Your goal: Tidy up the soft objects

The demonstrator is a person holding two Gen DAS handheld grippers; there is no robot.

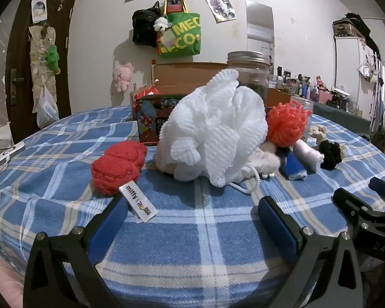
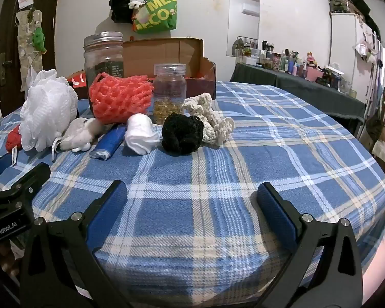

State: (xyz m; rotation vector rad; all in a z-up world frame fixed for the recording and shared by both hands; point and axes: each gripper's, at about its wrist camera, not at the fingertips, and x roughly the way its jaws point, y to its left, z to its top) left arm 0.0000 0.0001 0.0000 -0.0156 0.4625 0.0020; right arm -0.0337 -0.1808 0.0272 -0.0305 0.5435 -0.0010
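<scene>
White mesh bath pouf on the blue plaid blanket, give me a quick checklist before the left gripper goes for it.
1. Left gripper jaws wide apart with nothing between them: ok.
2. White mesh bath pouf directly ahead of the left gripper, top and front unobstructed: ok.
3. Red knitted plush with white label lies apart from the pouf: ok.
4. Pouf clear of the pale fluffy item at its base: not ok, they touch.
5. Orange foam net sleeve and the metal-lidded glass jar crowd the pouf from behind: not ok.
6. Right gripper open, empty, over bare blue plaid blanket: ok.
</scene>
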